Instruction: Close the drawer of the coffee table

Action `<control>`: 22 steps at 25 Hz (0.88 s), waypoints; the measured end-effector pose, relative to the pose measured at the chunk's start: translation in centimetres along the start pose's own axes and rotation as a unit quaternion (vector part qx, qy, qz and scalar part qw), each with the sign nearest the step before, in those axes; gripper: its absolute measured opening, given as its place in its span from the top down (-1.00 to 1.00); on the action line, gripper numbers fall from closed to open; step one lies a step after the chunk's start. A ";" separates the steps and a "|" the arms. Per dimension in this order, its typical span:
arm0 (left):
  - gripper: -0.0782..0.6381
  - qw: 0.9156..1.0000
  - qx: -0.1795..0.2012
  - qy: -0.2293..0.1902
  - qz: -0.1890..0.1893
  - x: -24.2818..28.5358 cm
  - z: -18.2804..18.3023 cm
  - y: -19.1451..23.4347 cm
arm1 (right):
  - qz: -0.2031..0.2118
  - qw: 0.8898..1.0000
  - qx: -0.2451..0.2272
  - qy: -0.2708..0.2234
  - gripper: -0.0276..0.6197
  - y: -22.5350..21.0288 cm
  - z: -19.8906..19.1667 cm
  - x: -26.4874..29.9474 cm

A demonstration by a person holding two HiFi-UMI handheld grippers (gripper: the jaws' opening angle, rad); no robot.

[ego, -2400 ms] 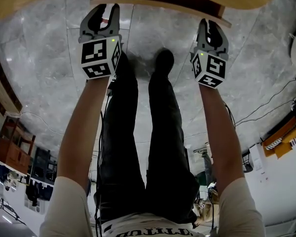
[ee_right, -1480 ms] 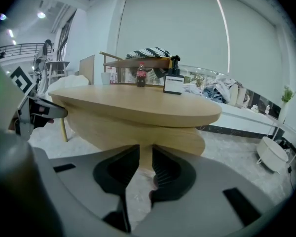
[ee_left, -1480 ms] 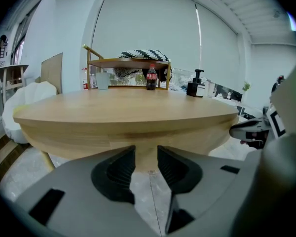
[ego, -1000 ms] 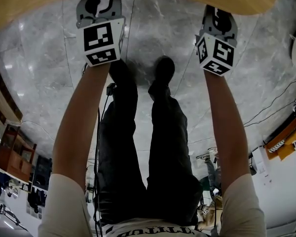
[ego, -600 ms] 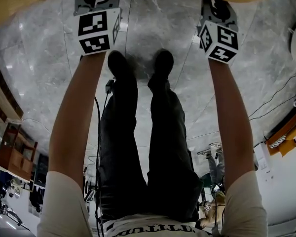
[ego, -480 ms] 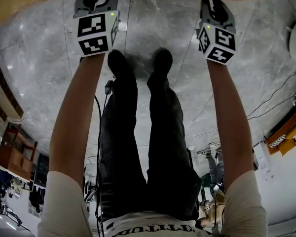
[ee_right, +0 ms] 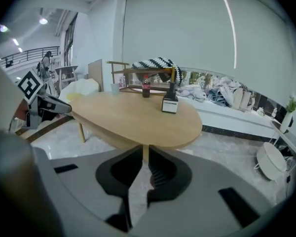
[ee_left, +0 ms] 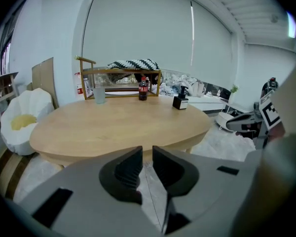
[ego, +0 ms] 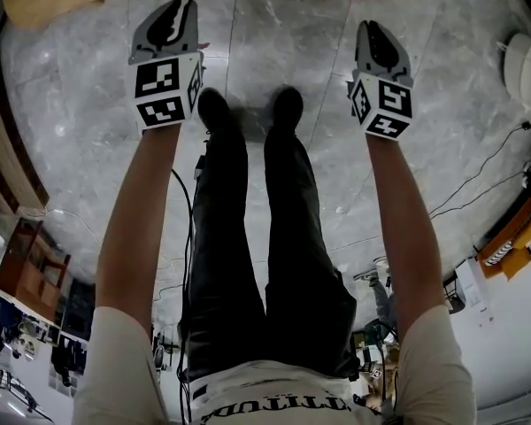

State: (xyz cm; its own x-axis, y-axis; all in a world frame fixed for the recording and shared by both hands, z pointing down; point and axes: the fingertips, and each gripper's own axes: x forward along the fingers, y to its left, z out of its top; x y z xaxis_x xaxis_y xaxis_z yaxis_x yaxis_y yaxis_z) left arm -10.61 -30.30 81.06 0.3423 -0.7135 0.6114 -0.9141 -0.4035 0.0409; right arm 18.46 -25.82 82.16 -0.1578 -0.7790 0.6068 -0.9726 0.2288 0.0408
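No drawer juts from the coffee table (ee_left: 118, 127); closing seems done.
My left fingers (ee_left: 126, 169) have just been closing to a slit, empty; my right fingers (ee_right: 160, 172) barely apart, empty.

Place: home-style living room, set up inside a large white hall
Furniture: oval wooden coffee table (ee_left: 118, 125); white beanbag seat (ee_left: 19, 120); wooden rack (ee_left: 121, 75) draped with a zigzag throw (ee_left: 133, 64)
On the table: cola bottle (ee_left: 143, 89); glass (ee_left: 99, 94); small black-and-white box (ee_right: 169, 105)
Floor: grey marble-look tiles (ego: 274, 34); loose cables (ego: 478, 180); round white appliance (ego: 524, 67)
Surroundings: wide roller blind (ee_left: 138, 28); potted plant (ee_right: 290, 107); railed upper gallery (ee_right: 24, 53); wooden shelving (ego: 18, 268)
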 end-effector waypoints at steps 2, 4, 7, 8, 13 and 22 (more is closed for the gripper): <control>0.58 1.000 -0.001 0.001 0.001 -1.9 1.4 -0.3 | 0.006 1.000 0.000 -0.003 0.77 0.2 1.5 -2.0; 0.62 1.000 -0.002 0.003 0.001 -4.2 2.5 -0.6 | 0.019 1.000 -0.003 -0.002 0.82 0.9 2.8 -4.1; 0.65 1.000 0.001 0.004 -0.001 -7.7 4.6 -1.0 | 0.031 0.999 -0.011 0.001 0.84 1.9 4.9 -7.9; 0.67 1.000 0.001 0.002 -0.002 -8.8 5.5 -1.1 | 0.031 0.999 -0.012 0.001 0.84 1.9 5.6 -9.2; 0.72 1.000 0.006 -0.009 -0.016 -13.7 10.5 -1.9 | 0.036 0.999 0.006 -0.002 0.85 1.5 9.7 -15.8; 0.73 0.997 0.038 -0.034 -0.060 -23.8 19.7 -3.1 | 0.047 0.998 0.026 -0.019 0.85 2.6 18.6 -24.8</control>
State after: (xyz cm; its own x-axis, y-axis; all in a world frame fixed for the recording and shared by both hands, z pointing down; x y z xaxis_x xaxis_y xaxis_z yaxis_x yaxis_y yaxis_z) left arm -11.67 -23.34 50.83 0.4654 -0.6932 0.5504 -0.8469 -0.5294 0.0493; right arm 16.63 -16.81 52.46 -0.2550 -0.7771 0.5754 -0.9603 0.2729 -0.0571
